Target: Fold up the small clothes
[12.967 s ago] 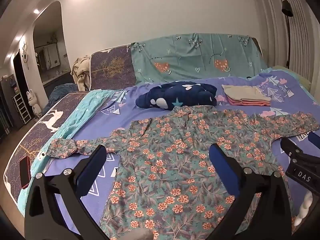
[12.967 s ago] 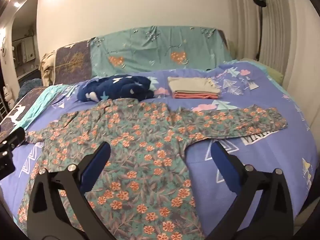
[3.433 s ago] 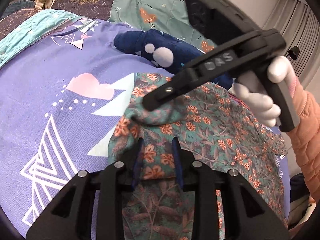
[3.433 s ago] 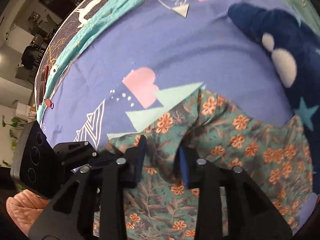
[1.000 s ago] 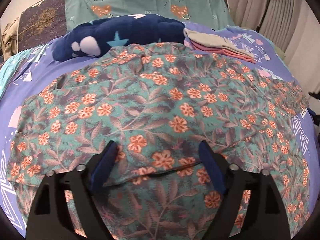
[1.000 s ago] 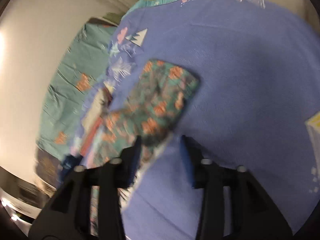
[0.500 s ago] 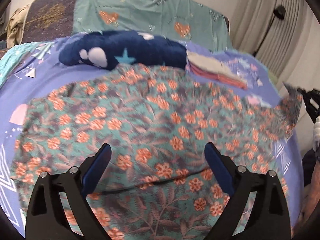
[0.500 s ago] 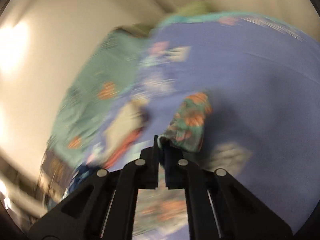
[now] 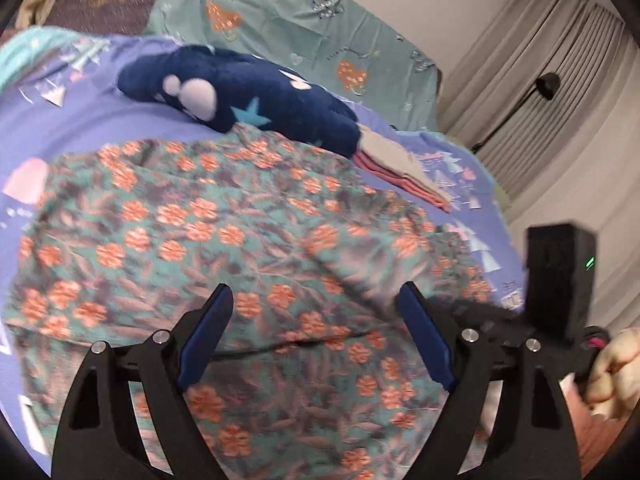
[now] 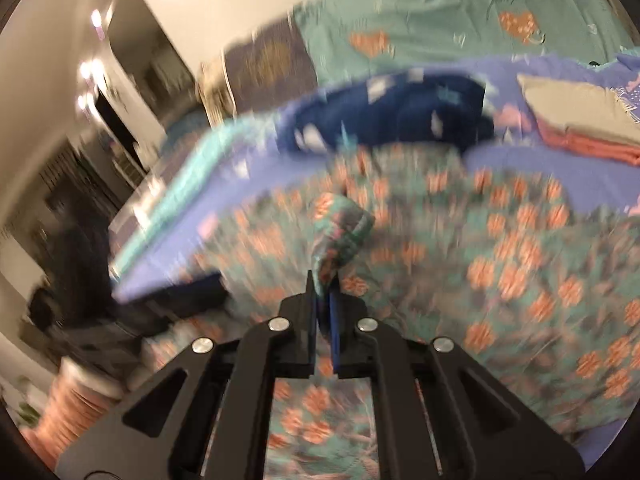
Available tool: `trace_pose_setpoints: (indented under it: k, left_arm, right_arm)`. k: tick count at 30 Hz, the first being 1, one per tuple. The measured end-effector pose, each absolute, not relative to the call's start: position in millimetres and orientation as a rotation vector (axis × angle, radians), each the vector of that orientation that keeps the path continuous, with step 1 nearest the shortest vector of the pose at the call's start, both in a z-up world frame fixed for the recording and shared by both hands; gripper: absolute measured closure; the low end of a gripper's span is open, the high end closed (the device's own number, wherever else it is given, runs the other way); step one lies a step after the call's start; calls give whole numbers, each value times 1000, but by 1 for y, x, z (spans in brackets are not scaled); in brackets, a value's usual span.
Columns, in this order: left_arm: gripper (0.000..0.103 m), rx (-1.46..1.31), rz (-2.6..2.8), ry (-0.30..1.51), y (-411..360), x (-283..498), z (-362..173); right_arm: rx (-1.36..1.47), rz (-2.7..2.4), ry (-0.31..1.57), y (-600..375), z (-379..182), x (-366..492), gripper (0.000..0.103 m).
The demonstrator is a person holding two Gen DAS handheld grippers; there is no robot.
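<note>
A teal floral shirt [image 9: 224,240] with orange flowers lies spread on the purple bed cover [image 9: 80,128]; its left sleeve is folded in over the body. My left gripper [image 9: 316,340] is open and empty just above the shirt's lower part. My right gripper [image 10: 322,300] is shut on the cuff of the shirt's right sleeve [image 10: 340,232] and holds it raised over the shirt's body [image 10: 520,272]. The right gripper's body also shows at the right edge of the left wrist view [image 9: 560,280].
A dark blue plush blanket [image 9: 240,88] lies beyond the shirt's collar. A folded beige and pink stack [image 9: 404,172] sits at the back right. Teal pillows [image 9: 288,28] line the wall. Curtains [image 9: 560,80] hang at the right.
My right gripper closed on the right sleeve cuff, lifted it and swung it left over the shirt's body. My left gripper stays open and has shifted slightly over the shirt.
</note>
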State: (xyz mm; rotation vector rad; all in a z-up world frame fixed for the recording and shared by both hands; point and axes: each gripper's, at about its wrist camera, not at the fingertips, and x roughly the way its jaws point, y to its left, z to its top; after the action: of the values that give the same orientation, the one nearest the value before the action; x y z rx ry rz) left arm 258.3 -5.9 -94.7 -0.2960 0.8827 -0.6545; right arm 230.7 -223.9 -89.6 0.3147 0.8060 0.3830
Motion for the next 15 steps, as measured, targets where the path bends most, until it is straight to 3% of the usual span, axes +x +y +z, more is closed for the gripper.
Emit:
trace_pose_setpoints:
  k: [3,6,12,14,15]
  left_arm:
    - [16,-338,-703,908,-14,261,-97]
    - [14,-365,-713,943,-19,265,-102]
    - [13,-424,-691,1034,-31,280,-122]
    - [26,-403,-678,1029,-36,283,-124]
    - [43,-373,-672,1021,-40,284,-123]
  right_arm:
    - [311,406,869,-213,-105,227,93]
    - [283,430,863,-204,-108,219,74]
    - [158,486,843,-171,-101,204,71]
    - [126,472,847,-168,-102,200,71]
    - [120,463,850,-169,-102,198,70]
